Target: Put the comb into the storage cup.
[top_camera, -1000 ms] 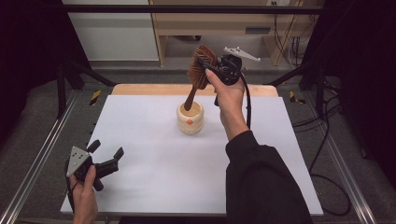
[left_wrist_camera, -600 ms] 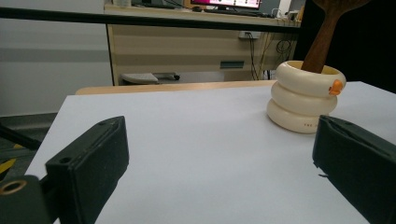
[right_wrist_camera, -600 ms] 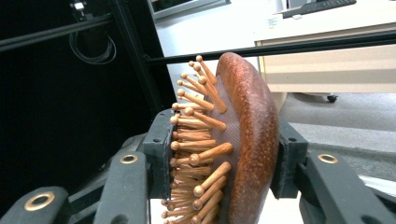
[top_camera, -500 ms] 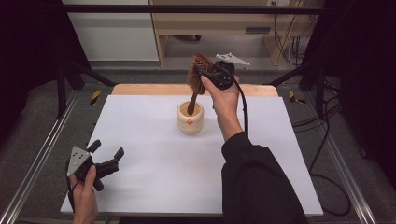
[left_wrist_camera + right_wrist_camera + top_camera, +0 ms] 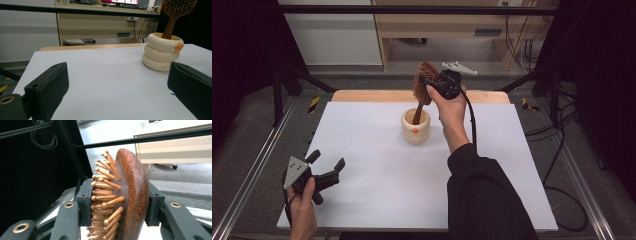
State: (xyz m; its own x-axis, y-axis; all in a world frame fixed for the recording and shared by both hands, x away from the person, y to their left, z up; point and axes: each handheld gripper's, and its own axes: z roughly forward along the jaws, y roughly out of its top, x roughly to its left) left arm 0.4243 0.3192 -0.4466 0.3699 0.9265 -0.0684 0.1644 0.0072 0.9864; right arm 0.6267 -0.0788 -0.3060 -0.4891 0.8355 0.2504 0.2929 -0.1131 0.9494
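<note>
A wooden hairbrush [image 5: 424, 85] stands handle-down in a cream ringed cup [image 5: 415, 127] near the back middle of the white table [image 5: 377, 170]. My right gripper [image 5: 431, 86] is shut on the brush head above the cup. In the right gripper view its pads clamp the brush head [image 5: 130, 195], one on the bristle side and one on the back. My left gripper [image 5: 328, 166] rests open near the table's front left corner, held low. In the left gripper view the cup [image 5: 162, 52] and the brush handle [image 5: 170, 28] stand ahead to the right of the gripper [image 5: 117, 92].
A wooden board [image 5: 362, 96] runs along the table's far edge. Metal frame rails [image 5: 257, 165] flank the table on both sides. Cables [image 5: 562, 150] hang off to the right, and a desk [image 5: 437, 30] stands behind.
My right gripper has lowered the brush, so its handle now sits deeper in the cup and stands more upright. The left gripper has stayed put.
</note>
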